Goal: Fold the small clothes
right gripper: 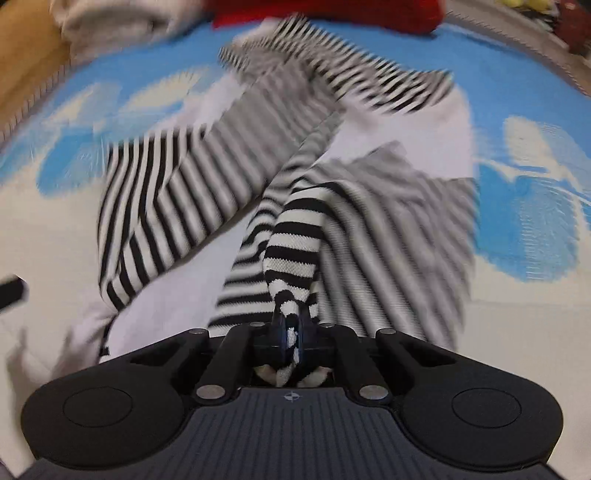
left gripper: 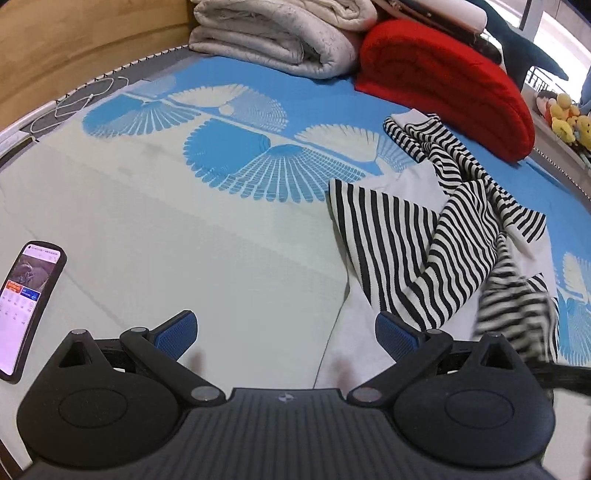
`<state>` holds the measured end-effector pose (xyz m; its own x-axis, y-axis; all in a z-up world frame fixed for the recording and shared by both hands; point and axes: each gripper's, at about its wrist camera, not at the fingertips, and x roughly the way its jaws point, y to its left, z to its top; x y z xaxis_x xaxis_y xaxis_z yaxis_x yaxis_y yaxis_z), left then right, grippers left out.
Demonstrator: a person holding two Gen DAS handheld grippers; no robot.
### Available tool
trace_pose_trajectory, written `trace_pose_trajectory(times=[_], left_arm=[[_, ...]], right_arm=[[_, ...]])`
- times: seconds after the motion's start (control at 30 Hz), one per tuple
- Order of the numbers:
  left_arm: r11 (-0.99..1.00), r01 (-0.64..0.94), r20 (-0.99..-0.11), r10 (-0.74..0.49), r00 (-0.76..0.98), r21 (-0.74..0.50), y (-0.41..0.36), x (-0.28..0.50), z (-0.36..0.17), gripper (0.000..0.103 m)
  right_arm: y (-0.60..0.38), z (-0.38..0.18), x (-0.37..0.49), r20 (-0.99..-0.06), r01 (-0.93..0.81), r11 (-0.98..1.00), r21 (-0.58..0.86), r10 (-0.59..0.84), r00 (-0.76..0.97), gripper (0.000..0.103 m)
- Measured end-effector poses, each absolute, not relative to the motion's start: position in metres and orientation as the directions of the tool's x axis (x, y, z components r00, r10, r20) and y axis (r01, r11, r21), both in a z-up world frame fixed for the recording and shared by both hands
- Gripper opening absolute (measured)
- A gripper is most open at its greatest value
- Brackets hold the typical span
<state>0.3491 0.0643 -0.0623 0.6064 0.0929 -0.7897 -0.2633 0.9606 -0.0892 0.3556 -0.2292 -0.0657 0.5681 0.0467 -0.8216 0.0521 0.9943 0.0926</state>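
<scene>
A crumpled black-and-white striped garment [left gripper: 436, 236] with white parts lies on the bed, to the right in the left wrist view. My left gripper [left gripper: 286, 332] stands open above the bedspread, its blue pads wide apart, the right pad [left gripper: 393, 334] near the garment's white lower edge, nothing between them. In the right wrist view my right gripper [right gripper: 291, 330] is shut on a bunched fold of the striped garment [right gripper: 291, 258], which stretches away from the jaws, blurred by motion.
A blue and pale patterned bedspread [left gripper: 184, 229] covers the bed. A phone [left gripper: 27, 302] lies at the left. A folded grey quilt [left gripper: 273, 33], a red blanket [left gripper: 454, 85] and plush toys [left gripper: 563, 116] sit at the back. A white cable [left gripper: 74, 101] lies by the wooden headboard.
</scene>
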Motion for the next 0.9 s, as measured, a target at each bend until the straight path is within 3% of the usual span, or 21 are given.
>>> trace_pose_trajectory(times=[0.1,0.17,0.3,0.37,0.47,0.5,0.53,0.6,0.7,0.8,0.9], left_arm=[[0.96,-0.267,-0.776,0.107,0.621,-0.081,0.063,0.347,-0.06,0.103],[0.958,-0.274,-0.772,0.115,0.625,-0.079,0.061,0.347,-0.059,0.103],[0.963,-0.251,-0.77,0.088,0.632,-0.096,0.053,0.345,-0.059,0.103],[0.968,-0.24,-0.767,0.095,0.634,-0.079,0.046,0.344,-0.06,0.103],[0.971,-0.232,-0.764,0.11,0.636,-0.053,0.04,0.341,-0.062,0.103],[0.971,-0.236,-0.764,0.115,0.634,-0.049,0.039,0.34,-0.063,0.103],[0.97,-0.239,-0.766,0.114,0.633,-0.052,0.04,0.338,-0.064,0.103],[0.97,-0.233,-0.77,0.1,0.63,-0.065,0.042,0.337,-0.065,0.103],[0.975,-0.216,-0.77,0.097,0.63,-0.054,0.041,0.34,-0.068,0.103],[0.983,-0.182,-0.767,0.101,0.633,-0.021,0.034,0.346,-0.071,0.103],[0.989,-0.146,-0.774,0.087,0.627,-0.007,0.028,0.351,-0.074,0.103]], right_arm=[[-0.306,-0.029,0.294,-0.771,0.191,0.978,0.085,-0.057,0.635,0.004],[-0.367,-0.025,0.239,-0.788,0.317,0.946,0.067,-0.145,0.599,0.004],[-0.449,-0.073,0.143,-0.871,0.537,0.843,-0.017,-0.276,0.406,0.004],[-0.465,-0.111,0.114,-0.922,0.597,0.802,0.009,-0.224,0.315,0.005],[-0.459,-0.124,0.106,-0.936,0.576,0.817,-0.023,-0.22,0.275,0.014],[-0.453,-0.118,0.11,-0.934,0.547,0.834,-0.076,-0.252,0.254,0.027],[-0.447,-0.111,0.115,-0.929,0.515,0.849,-0.116,-0.276,0.247,0.047],[-0.439,-0.088,0.123,-0.881,0.477,0.864,-0.16,-0.343,0.326,0.067],[-0.416,-0.048,0.155,-0.793,0.388,0.906,-0.168,-0.358,0.493,0.07],[-0.382,-0.024,0.218,-0.713,0.195,0.978,-0.08,-0.193,0.674,0.07],[-0.337,-0.032,0.296,-0.661,0.047,0.995,-0.088,-0.094,0.744,0.07]])
